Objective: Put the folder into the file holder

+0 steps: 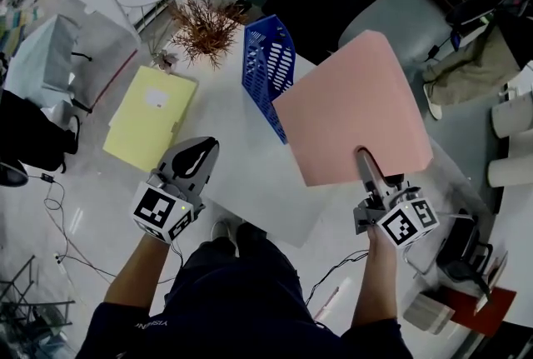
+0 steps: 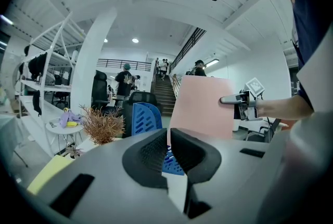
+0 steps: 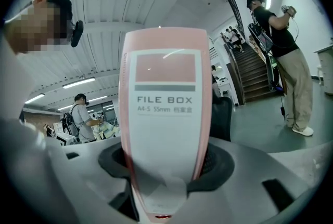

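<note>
The pink folder (image 1: 354, 103) is clamped at its spine by the right gripper (image 1: 367, 168) and held clear of the table (image 1: 223, 128), just beside the blue file holder (image 1: 268, 66), not inside it. The left gripper (image 1: 193, 159) is pressed together, empty. Insertion is judged outstanding.

Cannot see the lower right corner of the file holder (image 1: 268, 70) in the head view, covered by the pink folder (image 1: 354, 103). Nor its base in the left gripper view, blocked by the jaws of the left gripper (image 2: 169, 134). Cannot see straight ahead of the right gripper (image 3: 166, 166) past the folder's spine.
</note>
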Tool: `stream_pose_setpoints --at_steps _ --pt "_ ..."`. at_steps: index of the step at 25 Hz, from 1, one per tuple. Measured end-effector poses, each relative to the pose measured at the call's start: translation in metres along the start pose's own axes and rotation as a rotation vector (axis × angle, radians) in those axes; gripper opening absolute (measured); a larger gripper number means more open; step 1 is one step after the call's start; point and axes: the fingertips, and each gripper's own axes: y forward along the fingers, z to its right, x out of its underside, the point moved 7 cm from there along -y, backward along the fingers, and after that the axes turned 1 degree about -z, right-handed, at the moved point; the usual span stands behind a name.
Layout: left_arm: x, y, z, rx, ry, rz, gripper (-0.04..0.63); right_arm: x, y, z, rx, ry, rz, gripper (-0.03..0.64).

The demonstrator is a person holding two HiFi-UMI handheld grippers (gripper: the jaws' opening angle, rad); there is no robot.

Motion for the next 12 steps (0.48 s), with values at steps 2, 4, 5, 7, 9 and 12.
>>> stream_pose_setpoints --at_steps 2,4,5,7,9,12 --pt "-0.001 0.004 0.001 -0.003 0.000 -0.001 0.047 -0.003 0.004 0.003 -0.007 -0.019 -0.003 0.273" --pt "-0.001 0.007 0.001 -0.007 -0.002 -0.004 0.046 -0.006 0.008 0.005 -0.015 -0.042 -0.006 0.273" --pt "0.000 0.009 0.001 -0.009 -0.003 -0.005 0.048 -0.007 0.011 0.005 -0.019 -0.054 -0.007 0.273" --pt "0.001 0.011 0.001 -0.013 -0.005 -0.010 0.048 -0.010 0.016 0.006 -0.028 -0.076 -0.008 0.273" --pt "0.002 0.013 0.000 -0.018 -0.008 -0.015 0.048 -0.012 0.022 0.006 -0.040 -0.095 -0.009 0.273" --pt "0.004 0.016 -0.001 -0.028 -0.012 -0.023 0.046 -0.015 0.031 0.006 -0.058 -0.120 -0.012 0.273"
